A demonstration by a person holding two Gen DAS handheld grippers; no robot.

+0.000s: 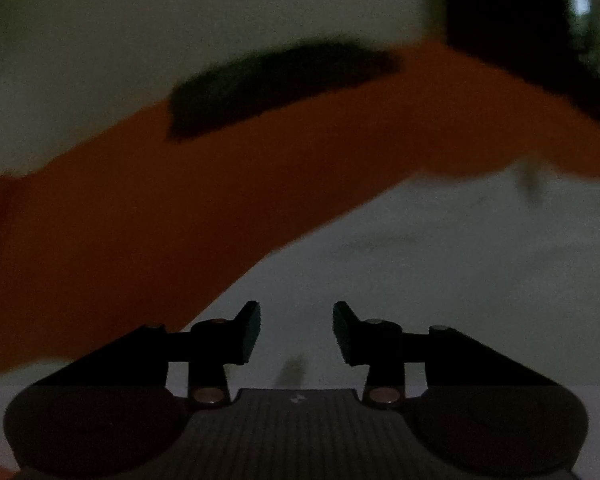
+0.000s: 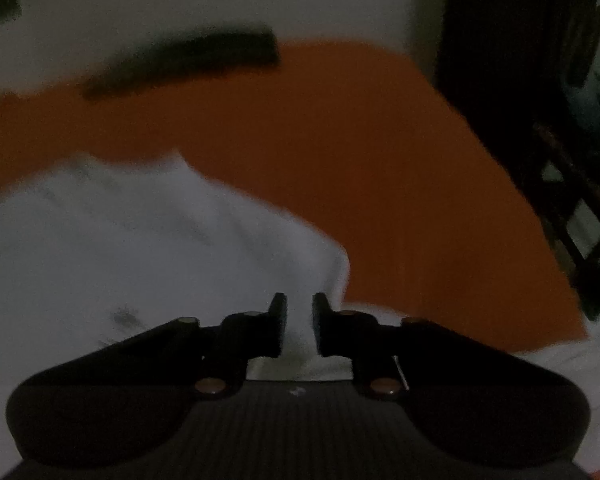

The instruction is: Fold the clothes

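Note:
A white garment (image 1: pixel 440 272) lies on an orange table surface (image 1: pixel 180 220). In the left wrist view my left gripper (image 1: pixel 296 332) is open just above the white cloth, with nothing between its fingers. In the right wrist view the garment (image 2: pixel 140 248) fills the lower left, with a raised edge near the fingers. My right gripper (image 2: pixel 300 326) has its jaws close together with white cloth in the narrow gap; the view is dim and blurred, so a grip is not certain.
A dark flat object (image 1: pixel 280 84) lies at the far edge of the orange surface, also in the right wrist view (image 2: pixel 184 64). A dark wooden chair (image 2: pixel 560 160) stands at the right. A pale wall is behind.

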